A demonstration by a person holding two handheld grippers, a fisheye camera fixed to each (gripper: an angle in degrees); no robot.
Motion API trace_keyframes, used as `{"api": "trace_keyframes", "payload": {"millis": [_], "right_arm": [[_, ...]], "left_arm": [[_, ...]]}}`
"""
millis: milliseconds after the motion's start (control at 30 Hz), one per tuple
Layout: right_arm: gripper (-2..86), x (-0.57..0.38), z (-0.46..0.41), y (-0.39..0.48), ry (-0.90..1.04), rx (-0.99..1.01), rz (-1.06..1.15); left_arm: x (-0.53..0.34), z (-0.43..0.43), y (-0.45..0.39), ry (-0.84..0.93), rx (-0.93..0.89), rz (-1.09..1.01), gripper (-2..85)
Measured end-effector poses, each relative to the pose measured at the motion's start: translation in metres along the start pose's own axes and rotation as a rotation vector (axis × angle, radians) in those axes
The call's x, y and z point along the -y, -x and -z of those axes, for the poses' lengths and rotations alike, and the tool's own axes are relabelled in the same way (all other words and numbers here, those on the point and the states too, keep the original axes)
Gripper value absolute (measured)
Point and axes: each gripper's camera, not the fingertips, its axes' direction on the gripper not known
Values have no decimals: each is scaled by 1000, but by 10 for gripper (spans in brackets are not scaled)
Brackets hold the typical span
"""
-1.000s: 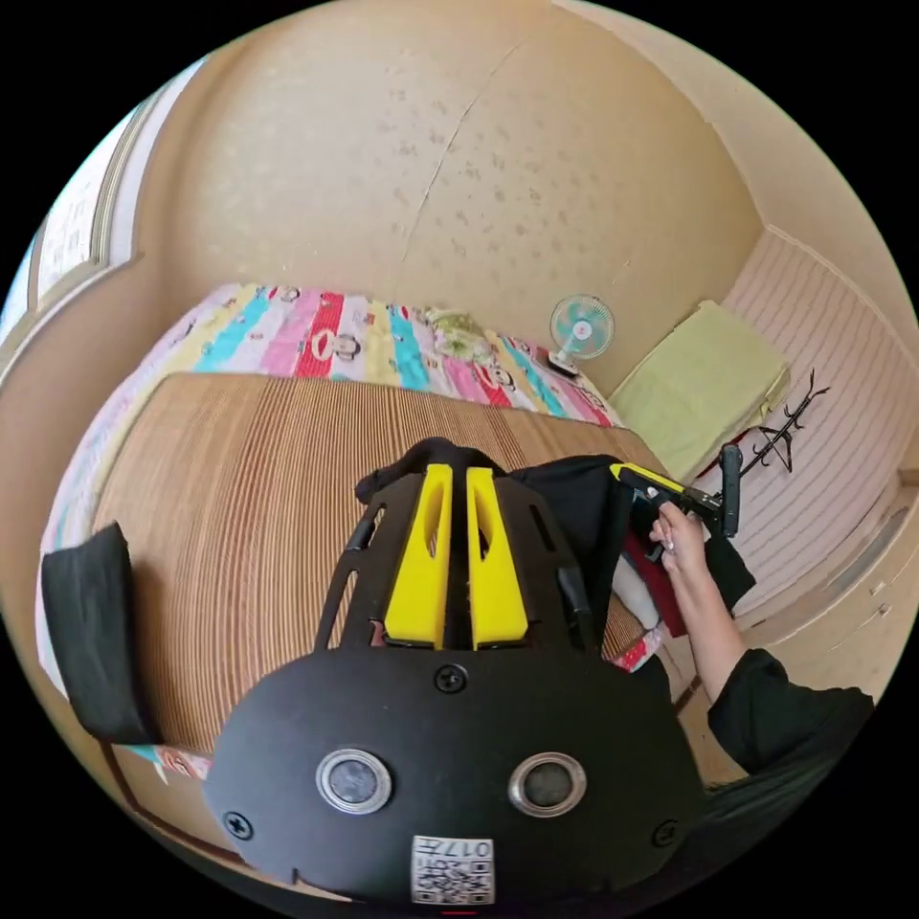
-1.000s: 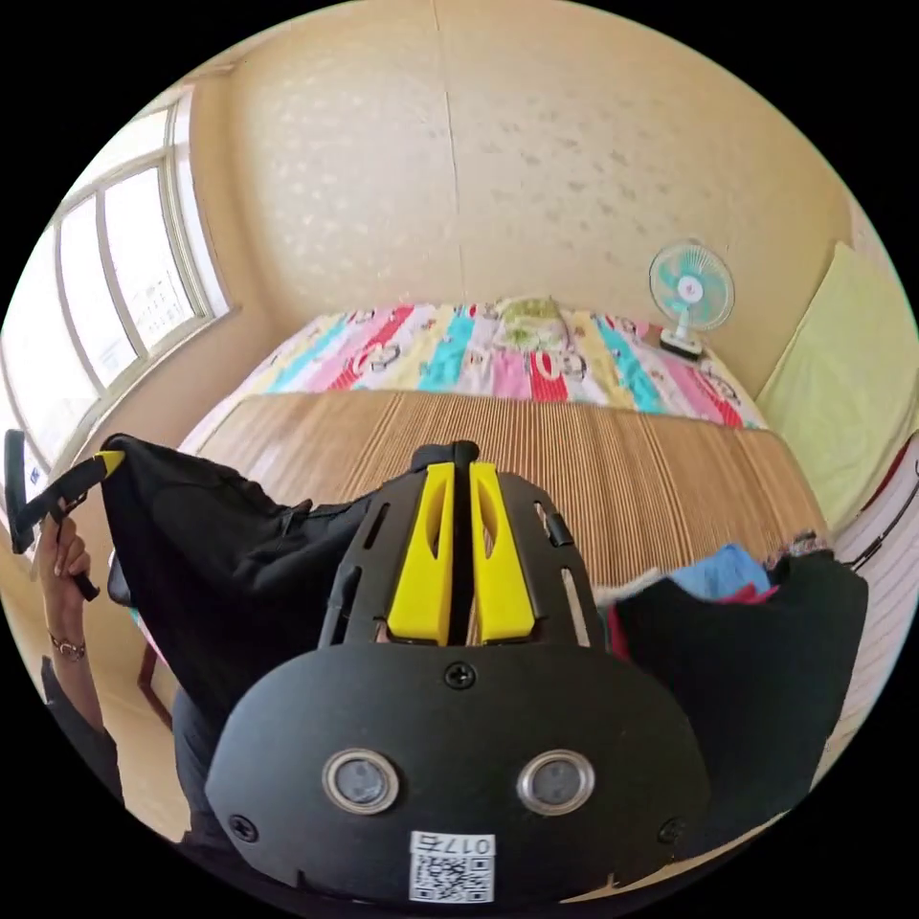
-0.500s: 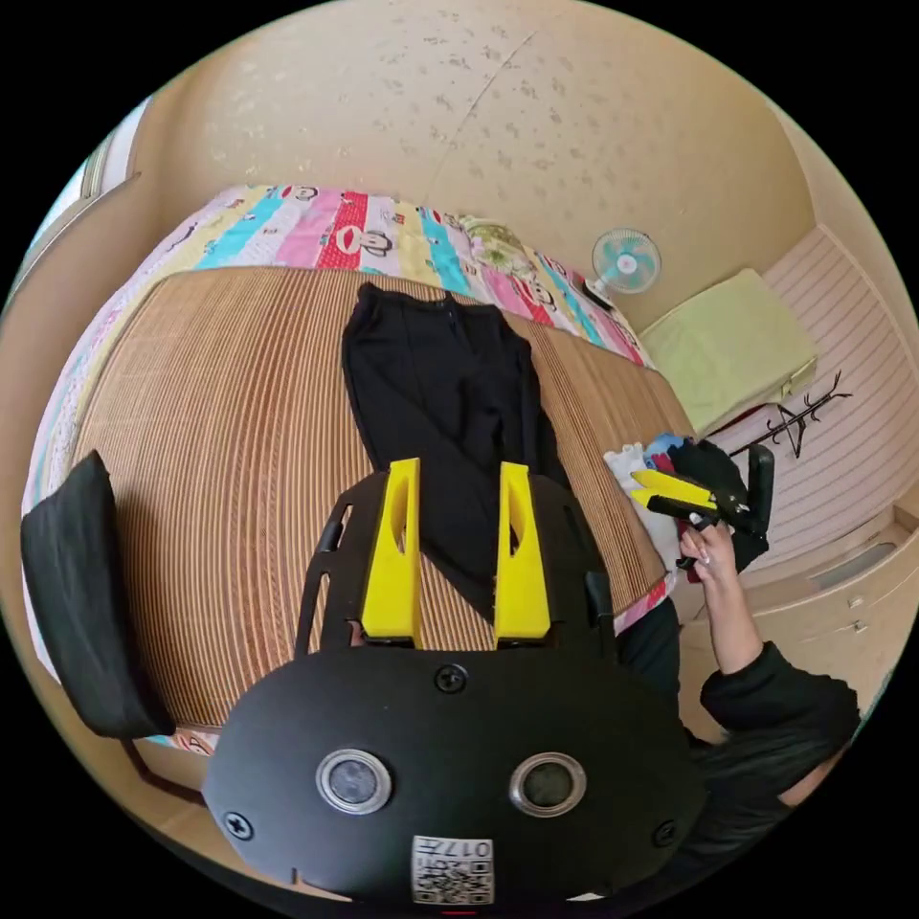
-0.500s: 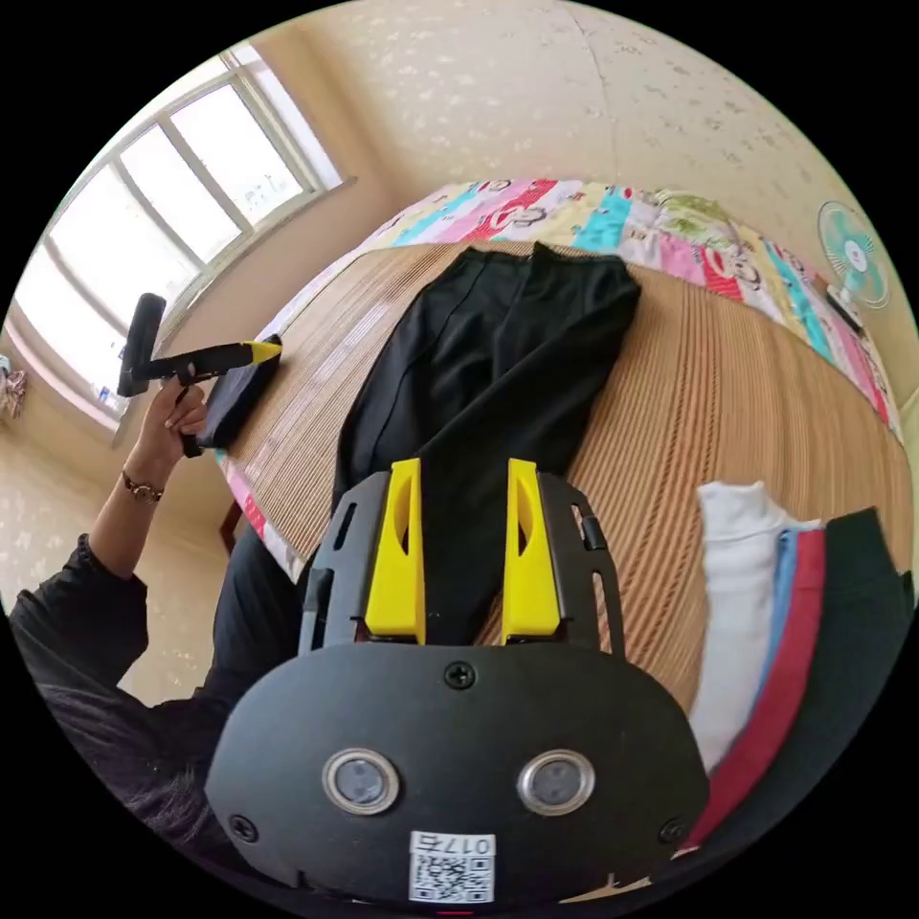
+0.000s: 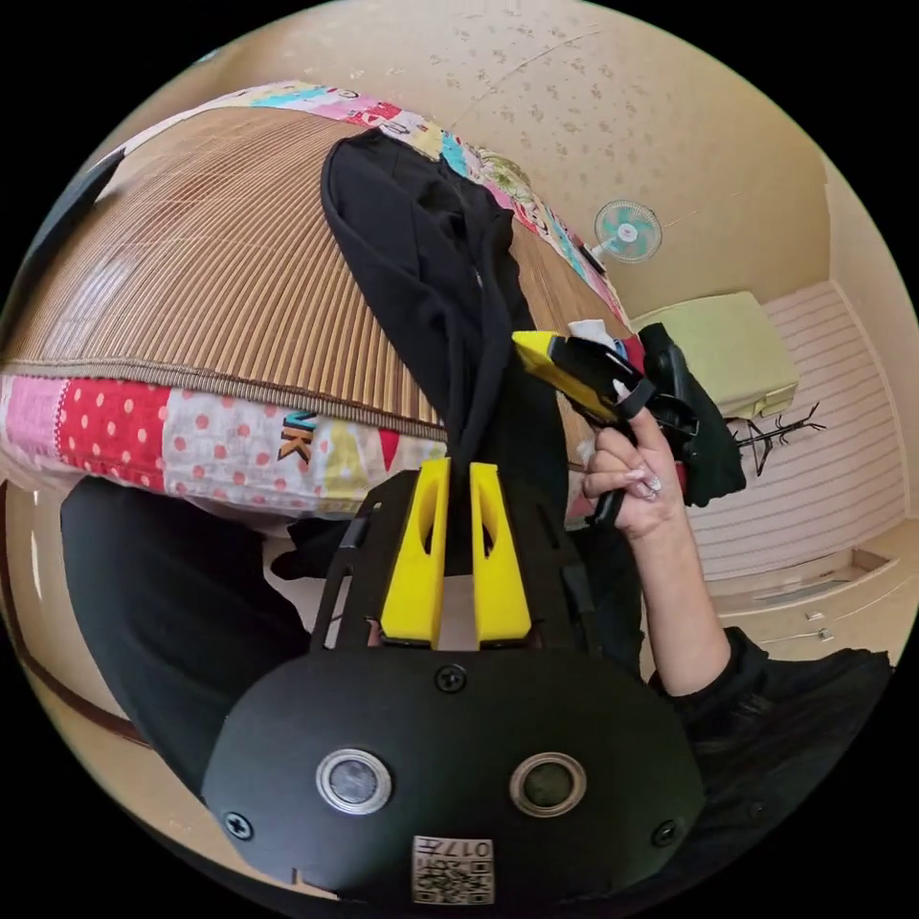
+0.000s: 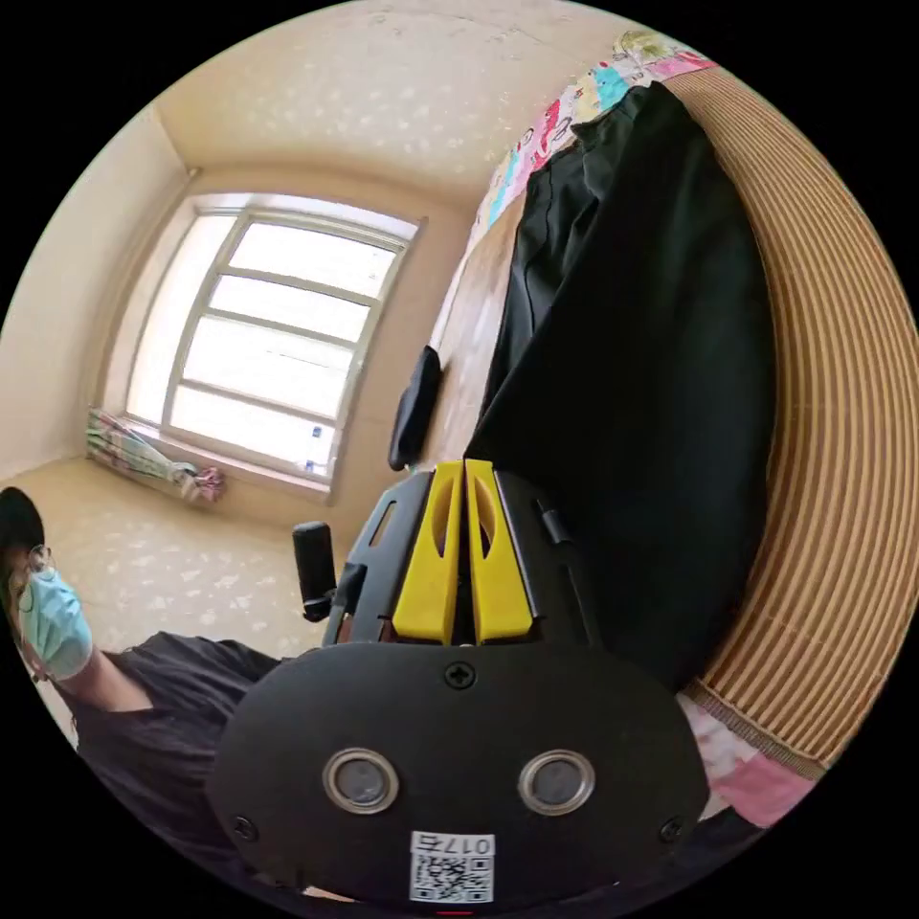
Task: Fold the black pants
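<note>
Your left tool [image 5: 458, 466] has its yellow jaws drawn close together with a strip of black cloth running down between them, so it looks clamped on the hem end of the black pants [image 5: 431, 258]. Your right tool [image 6: 465, 466] has its jaws pressed nearly together right at the edge of the same cloth; it seems to pinch the pants, though the contact itself is hard to make out. In the left gripper view that right tool appears in your right hand [image 5: 632, 479], just beside the left one and against the hanging cloth. Outward from the tools, the pants lie lengthwise on the woven mat [image 5: 191, 249] that covers the bed [image 5: 191, 440], waist end far from you and the leg ends trailing over the near edge of the mattress. A small stack of folded clothes [image 5: 694, 421] sits near the right tool, a fan [image 5: 627, 230] stands by the wall, and a window [image 6: 278, 335] shows in the right gripper view. You appear to be at the first fold, taking hold of the leg ends. The next move calls for lifting both hems together, keeping them level, and carrying them up toward the waistband so the legs fold in half without twisting.
</note>
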Motion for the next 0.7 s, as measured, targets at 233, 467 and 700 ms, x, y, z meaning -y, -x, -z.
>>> {"api": "trace_keyframes", "payload": {"millis": [233, 467, 700], "right_arm": [[8, -94, 184, -6, -383, -290, -120], [79, -101, 156, 42, -160, -278, -2], [112, -109, 40, 60, 107, -174, 35]], "left_arm": [[1, 25, 40, -19, 16, 19, 87], [51, 6, 90, 19, 34, 19, 92], [20, -23, 91, 36, 134, -46, 35]]}}
